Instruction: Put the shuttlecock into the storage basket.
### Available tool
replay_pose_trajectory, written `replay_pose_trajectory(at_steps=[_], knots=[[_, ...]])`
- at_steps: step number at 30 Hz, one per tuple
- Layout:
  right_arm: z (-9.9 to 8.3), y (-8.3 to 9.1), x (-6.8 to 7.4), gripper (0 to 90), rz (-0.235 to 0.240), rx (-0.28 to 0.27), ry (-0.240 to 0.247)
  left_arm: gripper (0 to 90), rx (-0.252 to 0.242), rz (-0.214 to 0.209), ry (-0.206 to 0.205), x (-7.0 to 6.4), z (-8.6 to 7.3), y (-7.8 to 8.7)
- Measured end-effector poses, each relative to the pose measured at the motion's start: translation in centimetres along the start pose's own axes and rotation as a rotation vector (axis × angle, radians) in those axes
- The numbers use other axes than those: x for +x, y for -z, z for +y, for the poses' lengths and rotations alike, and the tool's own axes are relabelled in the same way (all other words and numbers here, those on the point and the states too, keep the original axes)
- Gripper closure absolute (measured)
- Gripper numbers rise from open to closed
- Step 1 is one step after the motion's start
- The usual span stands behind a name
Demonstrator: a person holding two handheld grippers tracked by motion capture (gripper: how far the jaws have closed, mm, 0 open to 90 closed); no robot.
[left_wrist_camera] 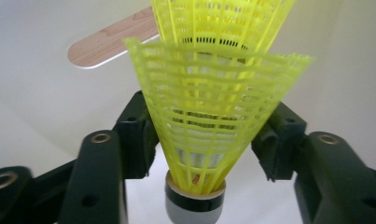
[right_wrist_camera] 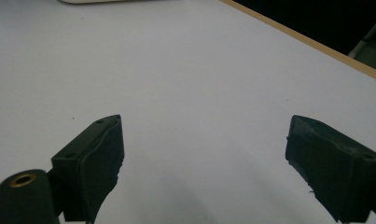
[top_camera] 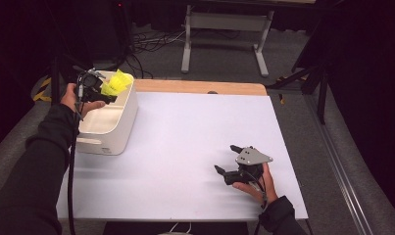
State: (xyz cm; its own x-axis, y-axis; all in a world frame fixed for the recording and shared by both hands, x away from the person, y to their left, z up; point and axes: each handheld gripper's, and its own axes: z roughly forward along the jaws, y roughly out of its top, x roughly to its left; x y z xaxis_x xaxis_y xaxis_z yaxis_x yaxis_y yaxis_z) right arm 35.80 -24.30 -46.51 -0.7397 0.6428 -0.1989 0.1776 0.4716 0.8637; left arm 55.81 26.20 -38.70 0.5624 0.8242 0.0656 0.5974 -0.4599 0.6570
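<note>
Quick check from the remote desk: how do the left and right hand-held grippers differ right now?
The left hand-held gripper is shut on yellow shuttlecocks, two nested by the look of it; the right hand-held gripper is open and holds nothing. The left one is raised over the white bin at the table's far left; the right one sits low over the bare table near right. Both have black jaws and are held by a hand.

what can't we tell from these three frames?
- Box interior: in the high view the left gripper and shuttlecock cover part of it.
- Number of shuttlecocks: the left gripper view shows a second yellow skirt cut off by the top edge.
- Cork base: cut off by the bottom edge.
- Floor beyond the table: too dark.
</note>
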Motion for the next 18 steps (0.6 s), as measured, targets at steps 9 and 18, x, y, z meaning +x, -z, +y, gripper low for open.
replay_pose_trajectory(at_steps=[9,18], knots=[[0.1,-0.1,-0.1,12.7,0.005,0.004,-0.004,34.6,0.017,-0.007,-0.037,-0.3,0.1,0.1],[0.3,-0.1,0.0,12.5,0.002,0.004,0.004,21.8,-0.071,-0.003,-0.072,-1.0,0.4,1.7]])
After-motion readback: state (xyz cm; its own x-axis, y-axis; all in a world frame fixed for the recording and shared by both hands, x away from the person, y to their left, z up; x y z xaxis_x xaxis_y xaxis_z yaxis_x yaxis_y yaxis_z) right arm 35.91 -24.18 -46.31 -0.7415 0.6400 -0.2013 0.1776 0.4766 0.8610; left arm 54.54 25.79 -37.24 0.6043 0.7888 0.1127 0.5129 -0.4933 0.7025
